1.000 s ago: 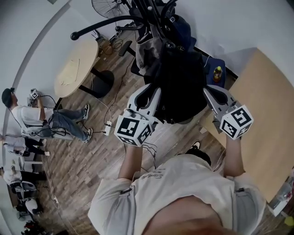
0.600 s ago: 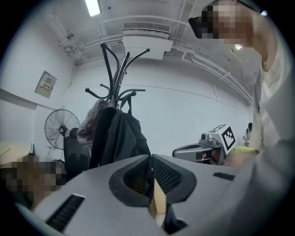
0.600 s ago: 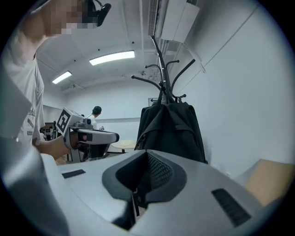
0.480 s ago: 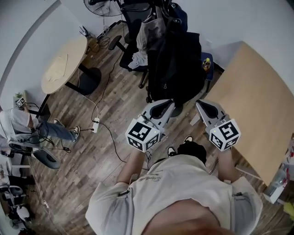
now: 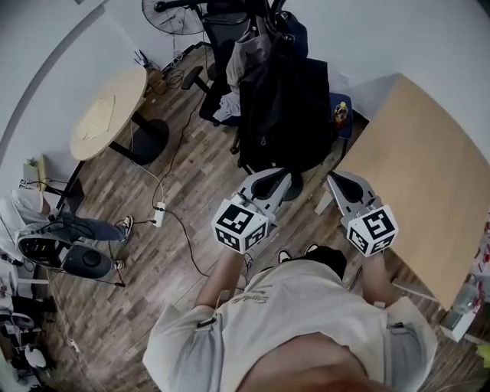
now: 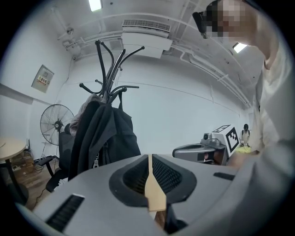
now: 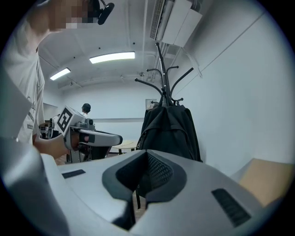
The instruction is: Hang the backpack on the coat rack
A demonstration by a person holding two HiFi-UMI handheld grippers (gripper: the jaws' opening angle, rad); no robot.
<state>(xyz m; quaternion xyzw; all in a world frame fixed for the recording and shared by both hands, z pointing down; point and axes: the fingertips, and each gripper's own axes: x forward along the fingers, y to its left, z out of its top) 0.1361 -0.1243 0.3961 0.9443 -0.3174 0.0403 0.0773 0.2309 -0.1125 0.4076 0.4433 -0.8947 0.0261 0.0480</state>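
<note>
The black backpack [image 5: 287, 115] hangs from the hooks of the black coat rack [image 6: 108, 69], beside a grey garment. In the left gripper view the backpack [image 6: 110, 133] sits left of centre; in the right gripper view the backpack [image 7: 168, 131] hangs straight ahead under the rack [image 7: 162, 73]. My left gripper [image 5: 277, 178] is shut and empty, a short way in front of the backpack's lower edge. My right gripper [image 5: 341, 180] is also shut with nothing in it, level with the left one. Neither gripper touches the backpack.
A wooden table [image 5: 429, 191] stands at the right, close to my right gripper. A round table [image 5: 107, 115] and a floor fan [image 5: 172, 11] are at the left and back. An office chair [image 5: 218, 53] stands beside the rack. Cables and a power strip [image 5: 159, 218] lie on the floor.
Both grippers have drawn back from the backpack toward the person and sunk a little. The backpack stays hanging on the rack. In the last half second they hardly moved.
</note>
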